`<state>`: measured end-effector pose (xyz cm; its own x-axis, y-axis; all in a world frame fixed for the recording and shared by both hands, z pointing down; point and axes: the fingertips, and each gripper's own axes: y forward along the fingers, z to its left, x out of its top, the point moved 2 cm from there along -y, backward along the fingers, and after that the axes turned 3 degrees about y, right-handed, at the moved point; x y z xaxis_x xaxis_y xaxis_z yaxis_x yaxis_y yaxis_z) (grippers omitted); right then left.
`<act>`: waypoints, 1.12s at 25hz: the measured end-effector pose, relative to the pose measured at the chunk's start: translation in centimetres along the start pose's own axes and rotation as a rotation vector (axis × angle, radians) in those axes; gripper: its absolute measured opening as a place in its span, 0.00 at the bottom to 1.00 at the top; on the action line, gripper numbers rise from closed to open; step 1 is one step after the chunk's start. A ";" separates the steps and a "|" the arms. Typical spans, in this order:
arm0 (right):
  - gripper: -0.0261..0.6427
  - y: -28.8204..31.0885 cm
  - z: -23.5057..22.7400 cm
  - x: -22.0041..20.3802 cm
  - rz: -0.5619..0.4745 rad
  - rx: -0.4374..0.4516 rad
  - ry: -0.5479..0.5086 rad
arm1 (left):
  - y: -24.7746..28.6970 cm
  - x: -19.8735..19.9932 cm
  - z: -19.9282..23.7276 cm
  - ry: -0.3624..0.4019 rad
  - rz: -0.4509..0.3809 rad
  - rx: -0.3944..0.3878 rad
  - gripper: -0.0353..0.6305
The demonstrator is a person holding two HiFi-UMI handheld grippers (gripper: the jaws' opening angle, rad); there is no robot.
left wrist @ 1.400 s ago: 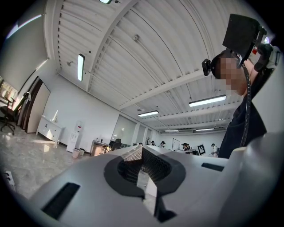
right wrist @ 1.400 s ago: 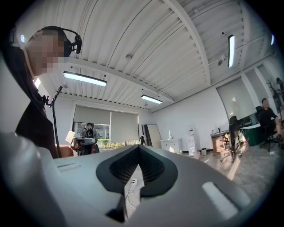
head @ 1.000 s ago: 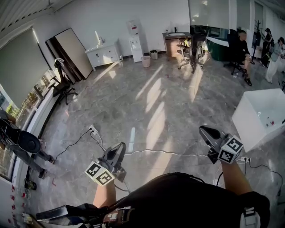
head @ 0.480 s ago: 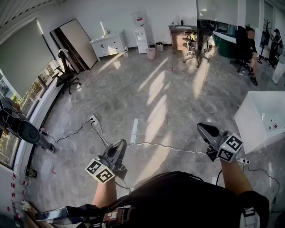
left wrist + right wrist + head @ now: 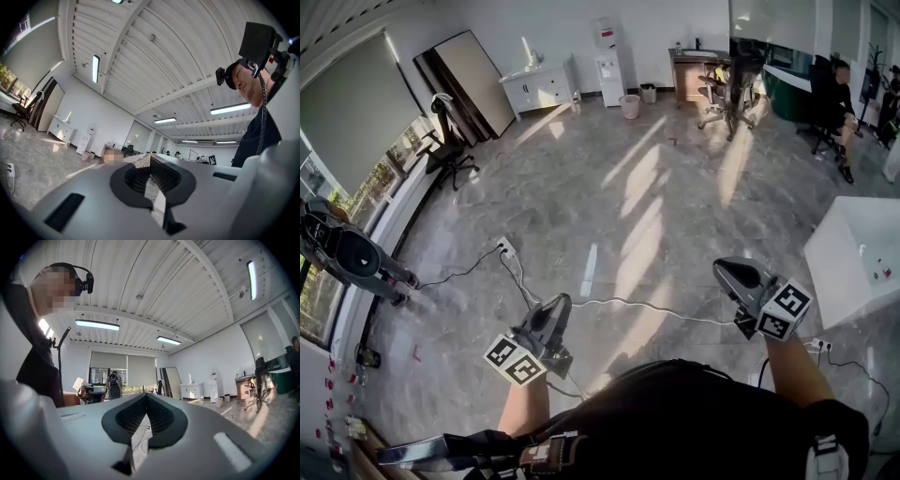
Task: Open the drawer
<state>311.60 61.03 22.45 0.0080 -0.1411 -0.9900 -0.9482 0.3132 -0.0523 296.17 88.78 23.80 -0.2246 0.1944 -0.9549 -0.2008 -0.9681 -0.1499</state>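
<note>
well, you stood over a wide floor [image 5: 609, 187] of glossy grey stone-look tiles, veined and streaked with long patches of sunlight. a thin white cable [image 5: 656, 309] snaked across it to a white power strip [image 5: 503, 248]. a roller blind [image 5: 356, 122] covered the window wall on your left, and the ceiling [image 5: 140, 56] overhead was ribbed white panelling with strip lights. against the far wall stood a low white cabinet [image 5: 539, 89], boxy and smooth, with a tall white water dispenser [image 5: 607, 52] just beside it and a brown wooden desk [image 5: 698, 70] further right. the drawer itself was too small to pick out; that furniture was well apart from both your grippers. a black office chair [image 5: 450, 150] sat near the window, and a white open-topped box [image 5: 830, 267] stood to your right. your left gripper [image 5: 555, 309] had its dark ribbed pads pressed together on nothing, and your right gripper [image 5: 727, 272] was likewise pressed together and empty, both held above the bare floor.
</note>
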 end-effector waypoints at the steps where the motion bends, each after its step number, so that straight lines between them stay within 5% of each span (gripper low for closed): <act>1: 0.04 1.3 0.2 0.0 0.004 -0.003 -0.007 | -0.2 0.4 1.3 -0.004 -0.007 -0.006 0.04; 16: 0.04 21.5 3.0 0.9 -0.029 -0.090 -0.017 | -5.5 8.6 21.8 0.035 -0.026 -0.037 0.04; 28: 0.04 32.0 -0.3 0.1 -0.011 -0.040 0.010 | -6.4 9.6 31.1 0.019 -0.029 0.047 0.04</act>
<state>281.13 70.78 20.66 0.0153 -0.1542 -0.9879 -0.9601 0.2735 -0.0576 265.66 101.71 23.60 -0.2000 0.2191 -0.9550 -0.2517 -0.9534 -0.1660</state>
